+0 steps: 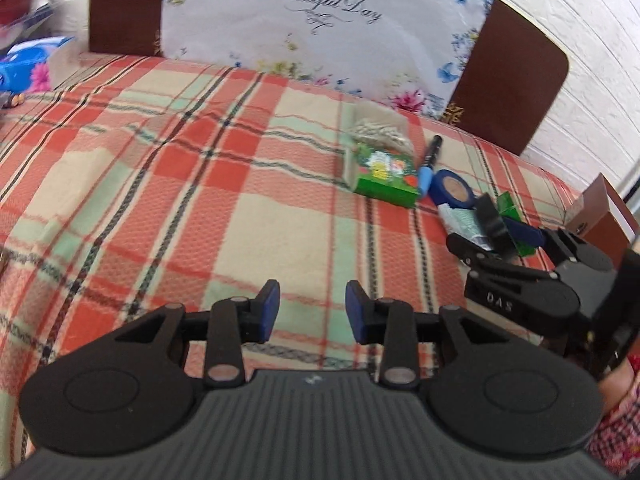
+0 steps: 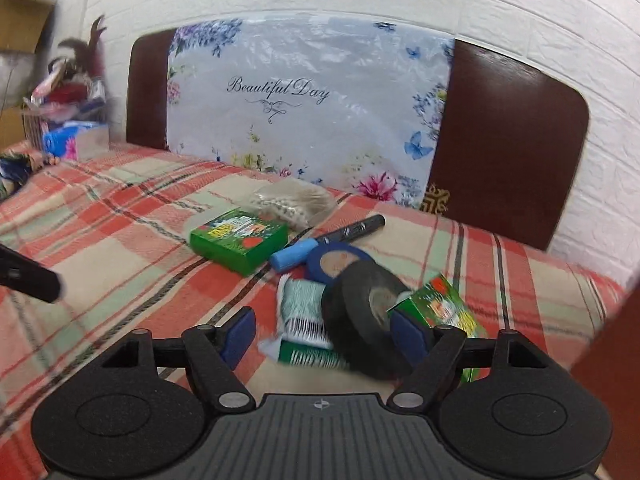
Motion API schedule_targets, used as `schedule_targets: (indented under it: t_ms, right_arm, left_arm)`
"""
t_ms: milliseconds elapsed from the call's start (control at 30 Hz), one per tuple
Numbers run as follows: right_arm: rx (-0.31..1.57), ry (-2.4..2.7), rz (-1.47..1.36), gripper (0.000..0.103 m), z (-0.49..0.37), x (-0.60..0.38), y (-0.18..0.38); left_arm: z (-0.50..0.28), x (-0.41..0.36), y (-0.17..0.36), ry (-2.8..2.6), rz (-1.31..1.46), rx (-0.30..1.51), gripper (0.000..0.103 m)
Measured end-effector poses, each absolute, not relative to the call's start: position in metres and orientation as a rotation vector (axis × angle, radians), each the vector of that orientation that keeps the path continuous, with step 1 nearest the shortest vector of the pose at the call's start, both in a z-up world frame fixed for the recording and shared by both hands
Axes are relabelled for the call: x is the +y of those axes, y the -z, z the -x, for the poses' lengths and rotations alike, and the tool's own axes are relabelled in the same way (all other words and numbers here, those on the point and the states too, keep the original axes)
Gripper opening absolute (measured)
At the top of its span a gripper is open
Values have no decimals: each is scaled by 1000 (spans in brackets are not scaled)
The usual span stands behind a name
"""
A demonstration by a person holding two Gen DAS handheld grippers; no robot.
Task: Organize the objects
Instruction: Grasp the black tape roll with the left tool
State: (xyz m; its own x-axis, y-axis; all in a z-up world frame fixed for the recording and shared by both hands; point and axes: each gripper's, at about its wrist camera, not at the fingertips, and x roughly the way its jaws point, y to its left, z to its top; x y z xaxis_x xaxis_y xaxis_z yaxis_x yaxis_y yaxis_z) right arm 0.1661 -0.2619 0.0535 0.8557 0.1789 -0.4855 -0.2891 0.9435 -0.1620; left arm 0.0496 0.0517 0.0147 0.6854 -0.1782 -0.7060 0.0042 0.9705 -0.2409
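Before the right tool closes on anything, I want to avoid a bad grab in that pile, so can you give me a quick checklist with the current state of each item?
1. Right tool open: ok, fingers wide apart.
2. Black tape roll between its fingers: ok, close to the right finger.
3. Only the roll in the gap: not ok, the comb packet lies there too.
4. Roll lying flat: not ok, it tilts on the packet.
5. Neighbours clear: not ok, a green box sits right behind the right finger.
6. Left tool out of the way: ok, open over bare blanket, apart from the pile.
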Motion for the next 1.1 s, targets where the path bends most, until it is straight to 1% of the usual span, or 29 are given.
schedule_targets:
  t_ms: [33, 67, 100, 167, 200, 267, 367, 433, 500, 567, 600, 633, 700, 733, 867, 900, 933, 967, 1000, 1033, 1100]
  right_arm:
    - [500, -258, 255, 67, -174, -260, -51]
    - [517, -259, 270, 59, -181, -260, -48]
    - [523, -264, 276, 56, -183, -262, -48]
    - [524, -294, 257, 35, -175, -267, -55]
    - [522, -308, 259, 30, -167, -268, -58]
    - [512, -331, 306, 29, -146, -266, -60]
    - [546, -381, 374, 30, -106, -258, -52]
    - [516, -401, 453, 30, -75, -252, -49]
    - [504, -415, 490, 41, -51, -251, -50]
    - [496, -430, 453, 64, -37, -257, -56]
    - [494, -423, 431, 67, -33, -261, -58]
    - [491, -414, 408, 70, -32, -267, -61]
    - [499, -394, 361, 74, -32, -277, -61]
    - [515, -385, 340, 76, -36, -282, -59]
    - [593, -394, 265, 77, -62, -287, -47]
    - [599, -400, 249, 79, -69, -285, -45]
    - [598, -411, 231, 83, -70, -282, -44]
    - [600, -424, 219, 82, -76, -278, -42]
    - [607, -436, 212, 80, -80, -273, -40]
    - [609, -453, 197, 74, -84, -270, -39]
    - [596, -466, 189, 74, -86, -265, -40]
  left_arm:
    - [-50, 54, -13, 98, 233, 817, 38]
    - [-50, 56, -12, 96, 239, 819, 38]
    - [-49, 57, -11, 100, 245, 818, 38]
    - [-49, 56, -11, 120, 252, 819, 38]
    - [-49, 53, -11, 136, 254, 818, 38]
    - [-48, 44, -13, 176, 248, 813, 38]
    - [-45, 27, -17, 241, 240, 813, 38]
    - [-43, 14, -21, 293, 229, 814, 38]
    - [-41, -2, -23, 338, 200, 817, 40]
    - [-41, -18, -25, 369, 172, 824, 43]
    - [-40, -24, -25, 385, 161, 832, 45]
    - [-41, -30, -25, 401, 152, 837, 49]
    - [-42, -42, -24, 418, 125, 845, 55]
    - [-44, -48, -22, 421, 105, 850, 55]
    - [-60, -62, -6, 346, 43, 911, 53]
    - [-65, -61, 0, 322, 43, 937, 51]
    - [-66, -59, 4, 312, 53, 945, 48]
    - [-66, -58, 5, 310, 49, 933, 45]
    - [-65, -59, 4, 323, 43, 934, 30]
    - [-65, -61, 1, 321, 39, 938, 31]
    - [-67, -68, -10, 317, 18, 948, 30]
